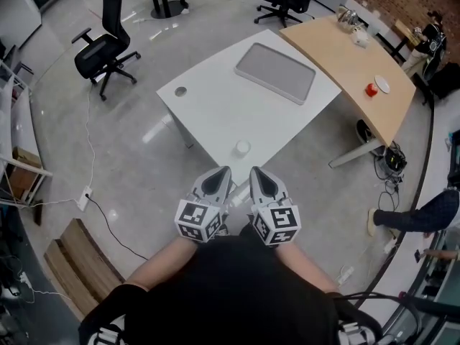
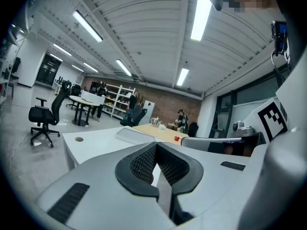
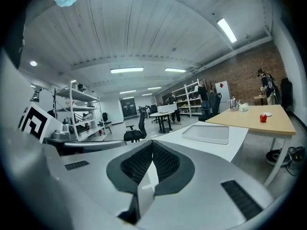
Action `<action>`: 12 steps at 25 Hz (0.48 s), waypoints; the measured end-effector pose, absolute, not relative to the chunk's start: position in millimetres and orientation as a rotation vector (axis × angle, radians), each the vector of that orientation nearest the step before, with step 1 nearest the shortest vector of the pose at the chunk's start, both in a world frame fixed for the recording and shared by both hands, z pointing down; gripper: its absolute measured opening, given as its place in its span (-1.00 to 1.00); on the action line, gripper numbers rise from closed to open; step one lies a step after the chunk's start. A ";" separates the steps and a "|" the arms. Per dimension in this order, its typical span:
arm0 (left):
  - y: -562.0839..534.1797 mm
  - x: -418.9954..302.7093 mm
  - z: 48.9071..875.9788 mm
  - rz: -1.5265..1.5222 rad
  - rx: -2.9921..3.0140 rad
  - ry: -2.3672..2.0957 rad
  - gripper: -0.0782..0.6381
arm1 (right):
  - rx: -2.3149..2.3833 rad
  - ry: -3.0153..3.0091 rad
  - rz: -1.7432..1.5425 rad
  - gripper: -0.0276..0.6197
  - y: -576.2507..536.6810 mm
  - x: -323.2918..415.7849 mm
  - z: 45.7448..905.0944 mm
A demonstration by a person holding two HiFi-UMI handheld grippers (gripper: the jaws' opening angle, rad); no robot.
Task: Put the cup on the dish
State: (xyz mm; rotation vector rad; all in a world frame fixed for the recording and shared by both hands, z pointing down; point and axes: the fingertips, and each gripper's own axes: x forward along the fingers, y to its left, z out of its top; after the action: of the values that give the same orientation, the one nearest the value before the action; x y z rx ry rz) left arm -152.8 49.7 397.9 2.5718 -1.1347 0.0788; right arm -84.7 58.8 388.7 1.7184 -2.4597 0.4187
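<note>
Left claw (image 1: 220, 175) and right claw (image 1: 259, 175) are shown shut and empty. On the white worktop (image 1: 208, 103), a small white cup (image 1: 242, 147) is set near the front edge, well apart from a grey tray (image 1: 275, 72). Glossy grey floor (image 1: 122, 157) surrounds it.

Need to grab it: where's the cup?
Head view: the cup stands on the white table by its near edge, just ahead of the left gripper and right gripper, apart from the grey tray.

Bright, even light from ceiling strips (image 2: 200, 13); soft glare on floor (image 1: 154, 129); gripper views fisheye-warped, corners dark.
</note>
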 end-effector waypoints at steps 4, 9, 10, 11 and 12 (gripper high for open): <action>36.7 -149.1 401.6 0.092 2.567 -1.144 -0.79 | 1.714 -2.467 0.424 -0.87 46.1 -80.1 391.6; 17.5 -142.7 399.9 0.099 2.555 -1.180 -0.79 | 1.678 -2.475 0.430 -0.87 22.6 -68.8 393.9; 13.1 -141.4 400.8 0.102 2.553 -1.188 -0.79 | 1.671 -2.477 0.429 -0.87 17.6 -66.3 395.1; 7.8 -140.4 402.4 0.107 2.550 -1.198 -0.79 | 1.663 -2.478 0.431 -0.87 12.2 -64.0 397.3; 1.5 -140.0 404.4 0.110 2.544 -1.208 -0.79 | 1.654 -2.478 0.435 -0.87 6.2 -62.1 400.1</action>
State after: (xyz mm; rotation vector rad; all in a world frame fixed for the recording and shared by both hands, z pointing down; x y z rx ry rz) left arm -140.0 1.5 404.4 2.5439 -1.2084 0.1104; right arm -62.1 6.2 400.1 1.6545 -2.4783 0.4349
